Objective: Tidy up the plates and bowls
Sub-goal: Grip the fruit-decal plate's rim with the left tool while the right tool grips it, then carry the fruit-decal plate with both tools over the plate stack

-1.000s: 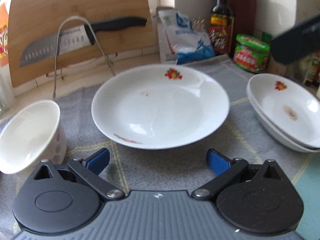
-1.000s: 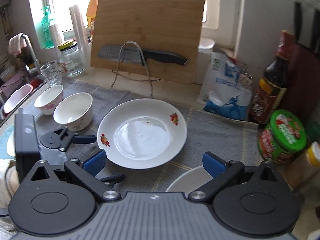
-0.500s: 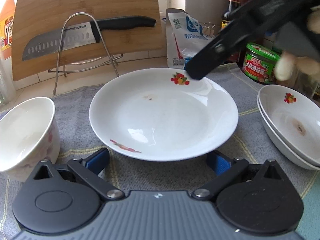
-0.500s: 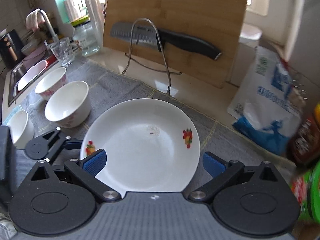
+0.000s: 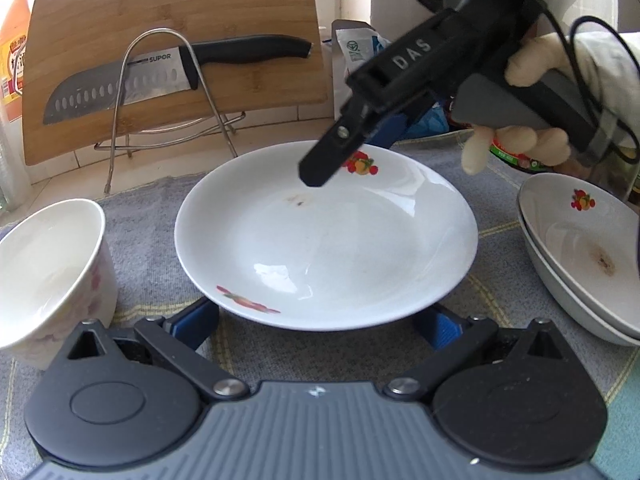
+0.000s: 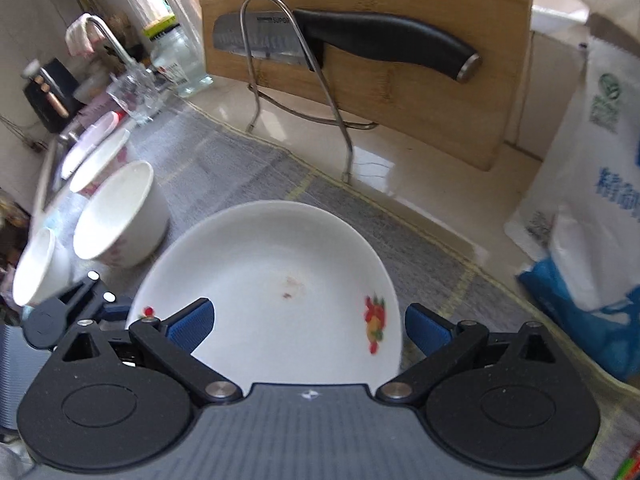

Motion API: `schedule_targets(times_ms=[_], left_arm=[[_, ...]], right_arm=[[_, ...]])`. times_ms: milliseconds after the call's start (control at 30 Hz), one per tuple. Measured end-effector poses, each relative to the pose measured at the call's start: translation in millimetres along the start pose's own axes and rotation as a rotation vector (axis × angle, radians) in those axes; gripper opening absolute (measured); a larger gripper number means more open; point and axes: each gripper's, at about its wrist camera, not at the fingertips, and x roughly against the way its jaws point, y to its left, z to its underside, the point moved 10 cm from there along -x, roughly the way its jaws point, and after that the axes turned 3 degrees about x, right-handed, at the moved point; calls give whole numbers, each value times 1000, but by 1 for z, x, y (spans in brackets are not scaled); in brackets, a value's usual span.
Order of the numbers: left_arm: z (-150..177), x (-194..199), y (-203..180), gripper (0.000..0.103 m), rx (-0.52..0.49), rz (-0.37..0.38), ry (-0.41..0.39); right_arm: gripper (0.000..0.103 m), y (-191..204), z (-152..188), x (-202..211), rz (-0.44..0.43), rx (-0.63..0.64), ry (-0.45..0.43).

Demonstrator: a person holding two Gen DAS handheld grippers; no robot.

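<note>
Both jaws wide, left gripper (image 5: 320, 322) and right gripper (image 6: 310, 324) at opposite rims of the plate (image 5: 320, 248).

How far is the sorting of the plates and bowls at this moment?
Done: two plates look stacked at the right. In hand: both grippers are open at the middle plate, the left gripper at its near rim, the right gripper over its far side; neither grips it. Left: this plate, and the bowls, which stand unstacked beside it.
</note>
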Motion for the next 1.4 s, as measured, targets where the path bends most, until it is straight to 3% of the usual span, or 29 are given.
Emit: schedule_targets(times_ms=[633,1400], left_arm=[[-2,-3,-3,102,-35,44,13],[-12,18,-10,102,-74,69,34]], right_arm=[[98,-6,-10,-8,-154,-85,-8],[99,11,-7,17,-95,-161,-25]])
